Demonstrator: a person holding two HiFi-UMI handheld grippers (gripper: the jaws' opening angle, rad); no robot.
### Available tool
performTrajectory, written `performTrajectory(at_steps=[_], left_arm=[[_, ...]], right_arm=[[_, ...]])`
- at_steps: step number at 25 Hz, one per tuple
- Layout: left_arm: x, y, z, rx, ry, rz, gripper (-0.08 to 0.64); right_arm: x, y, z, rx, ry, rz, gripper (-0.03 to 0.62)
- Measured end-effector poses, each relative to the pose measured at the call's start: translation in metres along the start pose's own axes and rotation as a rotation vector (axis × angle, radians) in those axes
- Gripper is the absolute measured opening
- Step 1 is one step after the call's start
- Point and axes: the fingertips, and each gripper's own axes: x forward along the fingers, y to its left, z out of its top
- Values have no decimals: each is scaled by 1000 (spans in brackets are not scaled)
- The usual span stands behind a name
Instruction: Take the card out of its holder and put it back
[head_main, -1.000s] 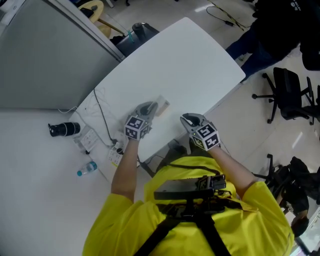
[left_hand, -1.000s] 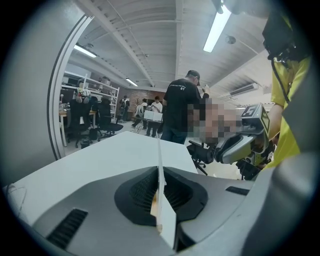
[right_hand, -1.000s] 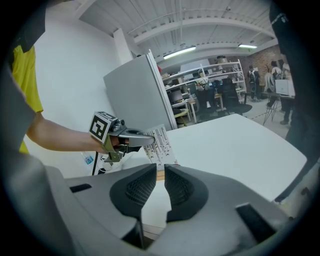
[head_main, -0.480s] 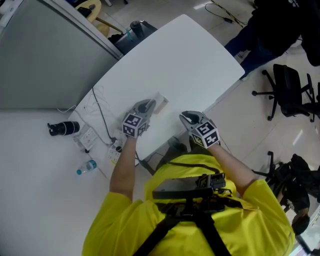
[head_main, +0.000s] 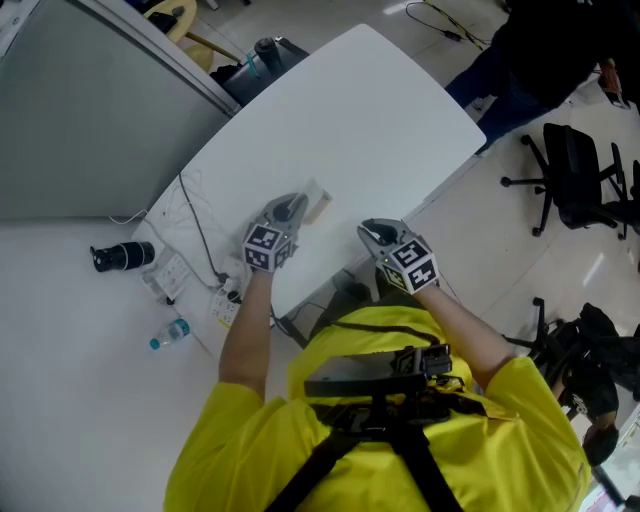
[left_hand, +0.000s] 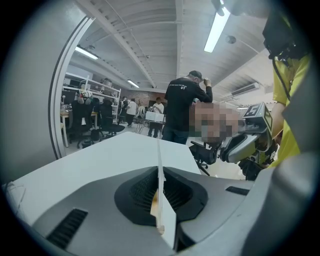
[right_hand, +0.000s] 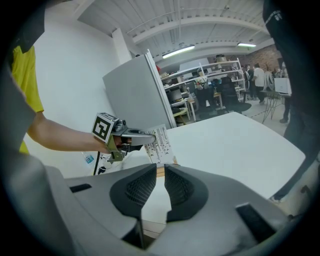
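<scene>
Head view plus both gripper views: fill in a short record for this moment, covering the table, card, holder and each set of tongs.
surface: white table
left tongs: shut on the card, which stands upright
card holder: wooden, on the table just below the card; cannot tell whether the card sits in its slot
right tongs: slightly apart, nothing between them, near the table's edge, clear of the card

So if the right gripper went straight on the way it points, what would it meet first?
Most likely the printed card that the left gripper pinches, near its tan holder; depth is unclear.
</scene>
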Motion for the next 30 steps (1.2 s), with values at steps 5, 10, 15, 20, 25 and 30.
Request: performTrajectory(at_steps=[5, 10, 15, 20, 25, 30], left_arm=[[3, 1, -15, -31, 9, 24, 20], [9, 5, -33, -100, -12, 74, 63], [5, 3, -28, -127, -26, 109, 83], [-54, 16, -4, -169, -99, 282, 101], [-117, 19, 32, -178, -164, 463, 72], [-143, 19, 51, -307, -219, 589, 25]], right_arm=[[1, -4, -2, 5, -1, -5, 55], [24, -19, 19, -7, -28, 2, 55], [38, -22, 41, -43, -27, 28, 55], [43, -21, 54, -45, -41, 48, 55], [45, -18, 89, -84, -95, 69, 6], [36, 2, 143, -147, -192, 121, 6]])
